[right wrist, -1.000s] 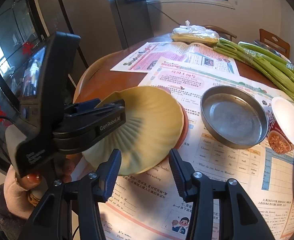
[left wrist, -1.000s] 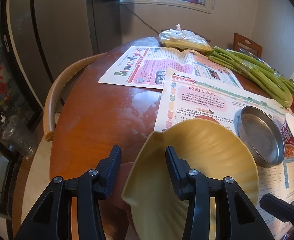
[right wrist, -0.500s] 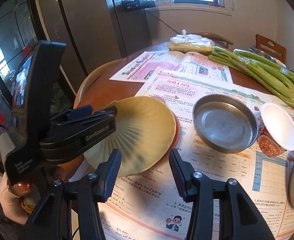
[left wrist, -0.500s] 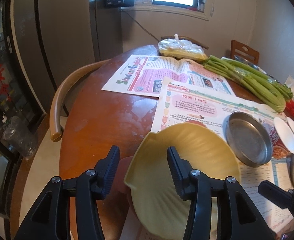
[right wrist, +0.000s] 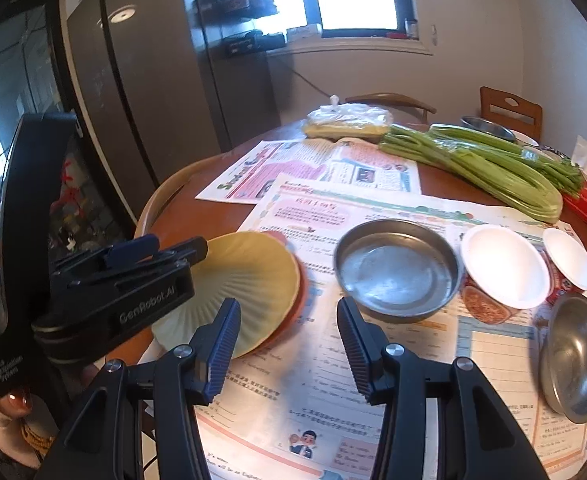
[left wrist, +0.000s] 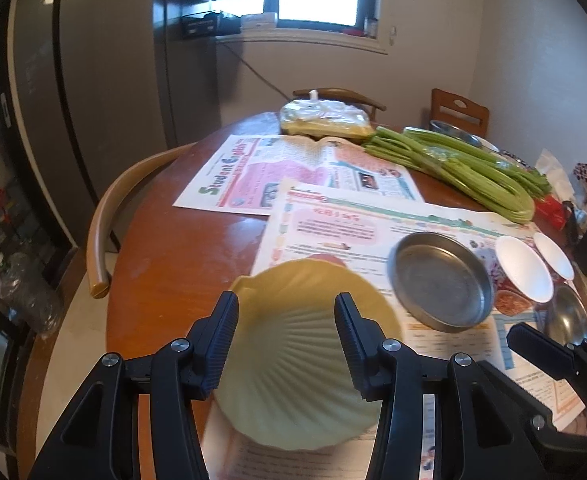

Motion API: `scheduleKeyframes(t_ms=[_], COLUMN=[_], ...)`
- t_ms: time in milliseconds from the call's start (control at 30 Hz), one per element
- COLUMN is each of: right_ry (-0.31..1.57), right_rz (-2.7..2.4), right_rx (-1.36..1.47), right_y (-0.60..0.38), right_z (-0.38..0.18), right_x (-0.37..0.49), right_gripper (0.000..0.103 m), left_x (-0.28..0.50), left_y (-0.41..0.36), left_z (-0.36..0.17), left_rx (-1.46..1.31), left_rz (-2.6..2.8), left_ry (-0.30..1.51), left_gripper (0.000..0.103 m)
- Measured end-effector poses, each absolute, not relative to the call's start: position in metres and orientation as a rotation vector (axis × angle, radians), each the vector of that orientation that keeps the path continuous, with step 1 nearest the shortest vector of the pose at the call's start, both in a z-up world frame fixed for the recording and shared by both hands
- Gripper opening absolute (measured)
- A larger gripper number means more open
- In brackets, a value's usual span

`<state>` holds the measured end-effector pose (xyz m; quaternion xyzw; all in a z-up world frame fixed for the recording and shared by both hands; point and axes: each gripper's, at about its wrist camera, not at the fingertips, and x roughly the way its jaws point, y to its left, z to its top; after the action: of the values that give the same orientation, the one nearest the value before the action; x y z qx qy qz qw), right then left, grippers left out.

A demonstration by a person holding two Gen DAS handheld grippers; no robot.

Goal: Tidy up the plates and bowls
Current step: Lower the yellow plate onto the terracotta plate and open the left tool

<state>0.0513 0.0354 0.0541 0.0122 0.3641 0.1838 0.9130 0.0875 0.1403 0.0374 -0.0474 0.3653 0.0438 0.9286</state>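
Stacking looks like the job in hand: yellow shell plate (left wrist: 301, 344) sits on an orange plate (right wrist: 299, 300) on the newspaper (left wrist: 333, 220), right under and ahead of my left gripper (left wrist: 285, 340). Its jaws stand narrowly apart with nothing pinched, the plate's rim below them, not pressed by either pad. My right gripper (right wrist: 289, 348) hovers with a similar narrow gap, empty, over bare paper; the yellow plate is just off its left finger.

Next I judge the steel dish (right wrist: 397, 268), ahead and slightly right of my right gripper, wants gathering, along with the white bowl (right wrist: 501, 268) beyond it and the second steel dish (right wrist: 577, 356) far to the right. To grip well I would widen first, straddle the near rim, one pad inside and one outside, then close firmly; thin steel may slip or scrape the paper.
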Motion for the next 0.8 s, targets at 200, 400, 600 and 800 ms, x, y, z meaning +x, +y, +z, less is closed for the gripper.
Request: scheduleKeyframes(t_ms=[200,400,600,800], right_ry=[0.734,0.722,0.724,0.738], right_rz=[0.363,0.345,0.324,0.311], right_rx=[0.055,0.087,0.109,0.153], right_y=[0.017,-0.001,-0.019,-0.038], right_z=[0.059,0.061,0.057,0.049], right_x=[0.05,0.05,0.05,0.053], right_gripper=[0.05,0.05,0.05,0.05], left_x=[0.085,0.084,0.087,0.096], left_y=[0.117,0.101,0.086,0.075], left_z=[0.044,0.049,0.049,0.05], left_rx=[-0.075,-0.073,-0.061,-0.038], left_rz=[0.055,0.028,0.009,-0.001], left_ry=[0.743,0.741,0.75,0.766], left_gripper=[0.052,0.052,0.052,0.052])
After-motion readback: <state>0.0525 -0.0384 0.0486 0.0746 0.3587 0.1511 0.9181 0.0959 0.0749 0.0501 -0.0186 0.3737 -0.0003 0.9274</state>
